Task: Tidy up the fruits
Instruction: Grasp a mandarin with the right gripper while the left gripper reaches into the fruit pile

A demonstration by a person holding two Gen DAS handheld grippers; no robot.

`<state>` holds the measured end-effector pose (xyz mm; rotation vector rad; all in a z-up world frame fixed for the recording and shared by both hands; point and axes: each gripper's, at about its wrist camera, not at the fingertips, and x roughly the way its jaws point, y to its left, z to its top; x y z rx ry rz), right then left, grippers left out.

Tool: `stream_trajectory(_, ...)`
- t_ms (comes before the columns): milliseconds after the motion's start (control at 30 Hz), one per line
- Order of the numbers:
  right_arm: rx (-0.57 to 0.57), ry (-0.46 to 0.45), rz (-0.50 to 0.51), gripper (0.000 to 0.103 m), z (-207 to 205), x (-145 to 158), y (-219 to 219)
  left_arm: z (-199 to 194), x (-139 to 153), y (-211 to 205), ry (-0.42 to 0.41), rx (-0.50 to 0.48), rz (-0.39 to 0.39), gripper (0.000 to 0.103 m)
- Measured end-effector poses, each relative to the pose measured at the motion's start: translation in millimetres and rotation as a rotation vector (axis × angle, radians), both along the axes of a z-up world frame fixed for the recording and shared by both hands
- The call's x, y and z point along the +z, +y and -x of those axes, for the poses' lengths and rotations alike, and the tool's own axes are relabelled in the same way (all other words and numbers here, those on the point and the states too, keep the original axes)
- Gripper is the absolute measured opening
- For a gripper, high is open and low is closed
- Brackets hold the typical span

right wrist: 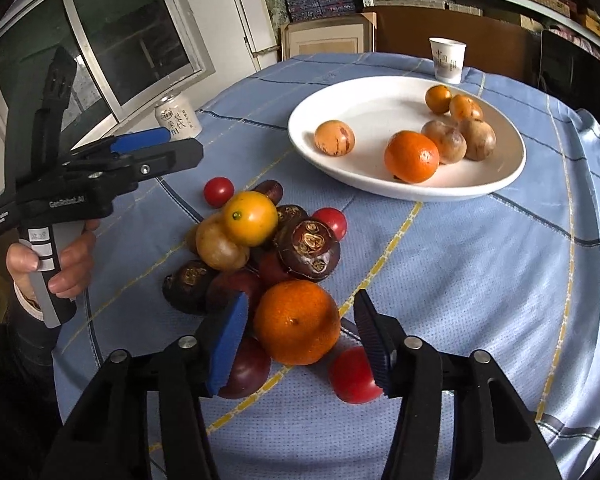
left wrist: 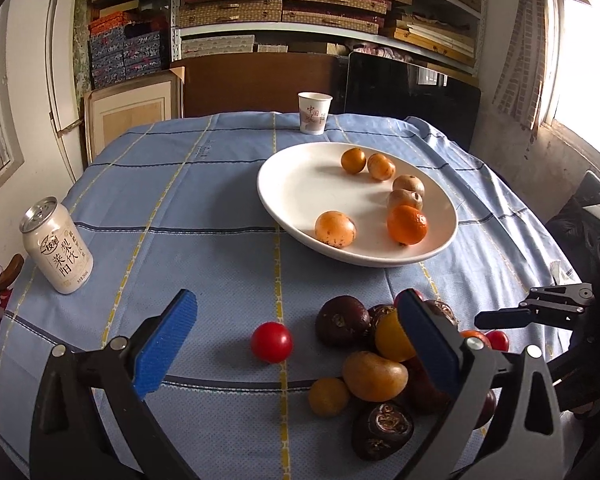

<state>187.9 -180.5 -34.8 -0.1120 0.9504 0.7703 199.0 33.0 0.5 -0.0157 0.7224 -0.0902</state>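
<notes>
The right gripper has its jaws wide around the big orange at the near edge of the tabletop, so next it should squeeze and carry it to the white plate, while the left gripper waits wide open and empty.

tabletop cloth is light blue w/ navy + yellow check lines, plate plain white. Pile has a bright orange mandarin, dark maroon fruits, red tomatoes; both tools black w/ blue pads
</notes>
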Motion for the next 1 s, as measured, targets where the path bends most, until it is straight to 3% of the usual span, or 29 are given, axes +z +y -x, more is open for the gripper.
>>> stream_trajectory(500,0.015,0.023,0.01,0.047,0,-6,3,2,-2,-2,0.004,-0.003,-0.001,0.098)
stream_trajectory(700,-0.047,0.06,-0.15,0.047,-10,10,-27,7,-3,-20,-0.006,-0.099,-0.036,0.098)
stream_trajectory(833,-0.125,0.07,-0.218,0.047,-18,16,-48,18,-8,-54,-0.033,-0.221,-0.136,0.098)
stream_trajectory(900,-0.155,0.076,-0.23,0.047,-21,16,-55,23,-12,-67,-0.043,-0.26,-0.178,0.095)
stream_trajectory(967,-0.175,0.078,-0.241,0.047,-24,17,-60,23,-17,-79,-0.026,-0.301,-0.184,0.079)
stream_trajectory(1000,-0.183,0.07,-0.239,0.047,-25,18,-61,21,-18,-81,-0.016,-0.309,-0.176,0.077)
